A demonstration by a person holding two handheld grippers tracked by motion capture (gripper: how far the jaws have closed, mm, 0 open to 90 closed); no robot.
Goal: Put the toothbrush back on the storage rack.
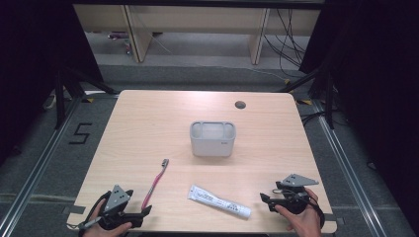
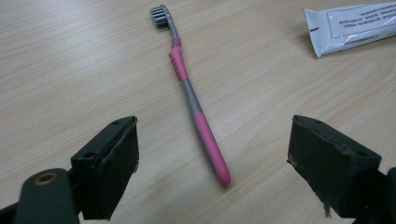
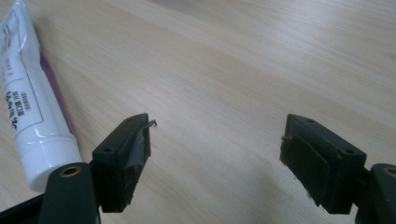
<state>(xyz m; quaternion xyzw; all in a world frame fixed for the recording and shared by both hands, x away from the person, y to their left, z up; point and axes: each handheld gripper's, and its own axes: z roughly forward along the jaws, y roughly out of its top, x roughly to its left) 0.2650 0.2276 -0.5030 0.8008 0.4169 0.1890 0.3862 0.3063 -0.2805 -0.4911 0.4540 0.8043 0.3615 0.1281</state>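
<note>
Lying flat on the wooden desk [image 1: 148, 123], the pink-and-grey toothbrush [image 2: 194, 93] stretches away from the left tool [image 2: 212, 158], its rounded handle end just ahead of the gap between the two spread jaws and its bristled head farthest off; nothing is pinched and the pads touch nothing. In the high view the toothbrush [image 1: 156, 182] sits just beyond the left tool [image 1: 141, 215], slanting up and to the right, with the white toothpaste tube [image 1: 219, 201] lying between the two tools and a grey holder box [image 1: 212, 139] standing farther back near the desk's middle. The left hand [image 1: 101, 224] grips its tool low at the near edge, pointing rightward. The right tool [image 3: 215, 149] also stands spread over bare wood, the tube's capped end just beside its left jaw, apart from it. The right hand [image 1: 304, 219] holds its tool [image 1: 264, 200] near the near right corner, jaws aimed leftward toward the tube.
</note>
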